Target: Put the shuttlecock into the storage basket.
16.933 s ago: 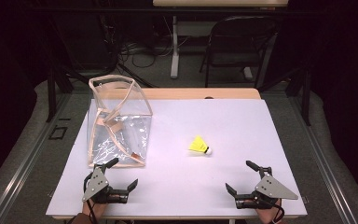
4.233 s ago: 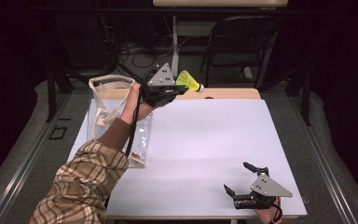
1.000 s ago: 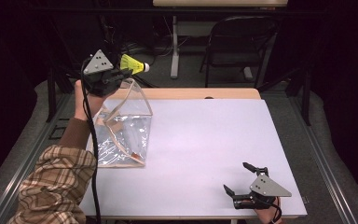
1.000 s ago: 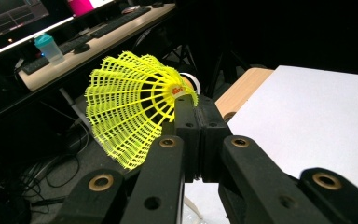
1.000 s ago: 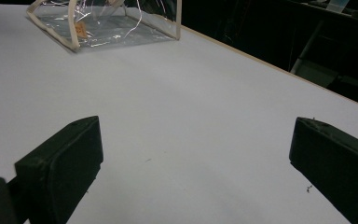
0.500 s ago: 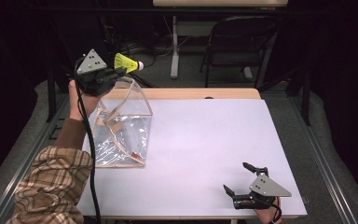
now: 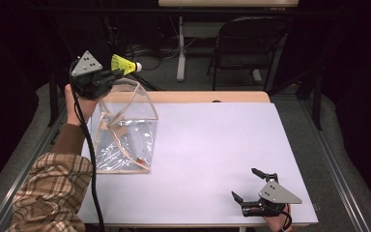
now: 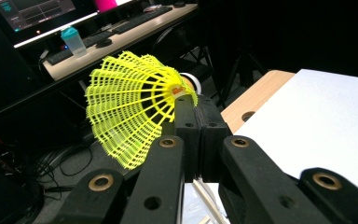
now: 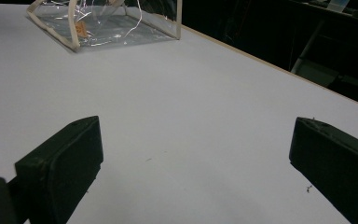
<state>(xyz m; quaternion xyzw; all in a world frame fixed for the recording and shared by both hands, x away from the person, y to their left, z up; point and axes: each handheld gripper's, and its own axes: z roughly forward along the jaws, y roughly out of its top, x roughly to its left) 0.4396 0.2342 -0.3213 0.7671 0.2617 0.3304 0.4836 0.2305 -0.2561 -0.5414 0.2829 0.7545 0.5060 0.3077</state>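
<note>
A yellow shuttlecock (image 7: 124, 64) with a white cork tip is pinched by my left gripper (image 7: 112, 75), held in the air above the open top of a clear plastic bag (image 7: 124, 131). In the left gripper view the two black pads press together on the edge of the shuttlecock (image 8: 135, 105) skirt, near the cork. The bag stands at the left of the white table (image 7: 212, 145), its tan-trimmed mouth upward. My right gripper (image 7: 249, 186) rests at the table's front right, jaws wide apart with nothing between them (image 9: 193, 163).
A folding chair (image 7: 244, 46) and a desk leg stand behind the table. A desk with monitor, keyboards and a bottle (image 8: 73, 41) lies beyond the shuttlecock in the left gripper view. The clear bag (image 9: 107, 21) sits far from the right gripper.
My left gripper with the shuttlecock has drifted slightly left and down over the last second, staying above the bag's mouth. The right gripper has not moved.
</note>
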